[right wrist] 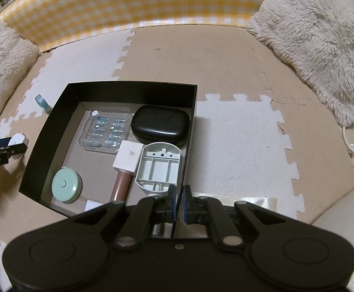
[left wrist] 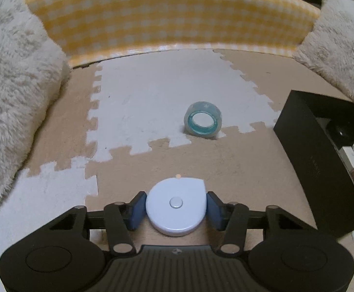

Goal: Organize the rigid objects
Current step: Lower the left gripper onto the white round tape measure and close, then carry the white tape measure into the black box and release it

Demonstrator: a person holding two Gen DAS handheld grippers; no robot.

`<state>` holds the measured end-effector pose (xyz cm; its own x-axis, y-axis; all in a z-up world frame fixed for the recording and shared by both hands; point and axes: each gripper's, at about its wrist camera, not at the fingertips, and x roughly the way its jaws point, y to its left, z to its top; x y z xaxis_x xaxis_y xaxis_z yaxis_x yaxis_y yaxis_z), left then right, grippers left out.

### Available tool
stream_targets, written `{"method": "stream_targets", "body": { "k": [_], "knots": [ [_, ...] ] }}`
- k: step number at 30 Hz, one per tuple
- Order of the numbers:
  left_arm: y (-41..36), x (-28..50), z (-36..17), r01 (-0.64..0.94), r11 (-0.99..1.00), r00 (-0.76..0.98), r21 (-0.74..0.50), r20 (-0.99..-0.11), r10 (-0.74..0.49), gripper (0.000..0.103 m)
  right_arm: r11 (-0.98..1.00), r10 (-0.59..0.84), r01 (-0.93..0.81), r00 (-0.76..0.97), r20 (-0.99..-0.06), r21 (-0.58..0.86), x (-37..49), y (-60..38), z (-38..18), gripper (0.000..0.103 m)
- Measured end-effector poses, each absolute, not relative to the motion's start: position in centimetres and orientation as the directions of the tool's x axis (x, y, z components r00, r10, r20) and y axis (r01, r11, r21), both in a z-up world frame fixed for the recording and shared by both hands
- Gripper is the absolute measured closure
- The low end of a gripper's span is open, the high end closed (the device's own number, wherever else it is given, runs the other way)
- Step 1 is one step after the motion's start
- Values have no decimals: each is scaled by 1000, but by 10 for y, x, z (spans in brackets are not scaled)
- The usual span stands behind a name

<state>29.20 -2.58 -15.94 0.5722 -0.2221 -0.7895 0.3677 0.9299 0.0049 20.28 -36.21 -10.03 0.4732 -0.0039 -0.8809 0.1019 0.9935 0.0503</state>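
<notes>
White round tape measure [left wrist: 176, 209] (flat) on mat [left wrist: 237, 160]

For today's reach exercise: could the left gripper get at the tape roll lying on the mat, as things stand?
Probably not right away: the left gripper has the pale blue disc between its jaws. The mat up to the tape roll looks bare, so the way is otherwise free.

The beige-and-white foam puzzle mat [left wrist: 225, 155] lies open ahead, interrupted only by an upright clear tape roll with a teal core [left wrist: 203, 121]. The black rectangular cardboard box [left wrist: 306, 160] blocks the right side. Shaggy cream cushions [left wrist: 11, 85] flank both sides, and a yellow gingham panel [left wrist: 172, 17] closes the far edge.
</notes>
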Motion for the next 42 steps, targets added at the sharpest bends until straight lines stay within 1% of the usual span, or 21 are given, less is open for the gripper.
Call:
{"method": "stream_targets", "body": {
  "k": [4,12,19,28,33,37,42],
  "knots": [
    [-31,287,-160,397,917,574,34,-789,-220,49,993,-1,103,473,-881,54,203,-363,-100,97],
    [-40,283,-152,368,930,545,-7,-809,-222,49,993,3,104,474,-881,59,203,-364,-100,97],
    [-55,271,-113,377,915,566,-143,-746,-350,50,993,5,105,474,-881,62,203,-364,-100,97],
    [-111,235,-85,499,843,523,-199,-707,-476,50,993,3,105,474,-881,60,203,-364,-100,97],
    [-148,222,-91,549,809,469,-211,-723,-507,49,993,2,105,474,-881,59,203,-363,-100,97],
    [-167,219,-105,534,811,442,-238,-740,-508,49,993,2,104,474,-881,58,203,-363,-100,97],
    [-187,221,-117,508,819,453,-265,-727,-516,49,993,3,105,475,-880,61,203,-363,-100,97]
  ]
}}
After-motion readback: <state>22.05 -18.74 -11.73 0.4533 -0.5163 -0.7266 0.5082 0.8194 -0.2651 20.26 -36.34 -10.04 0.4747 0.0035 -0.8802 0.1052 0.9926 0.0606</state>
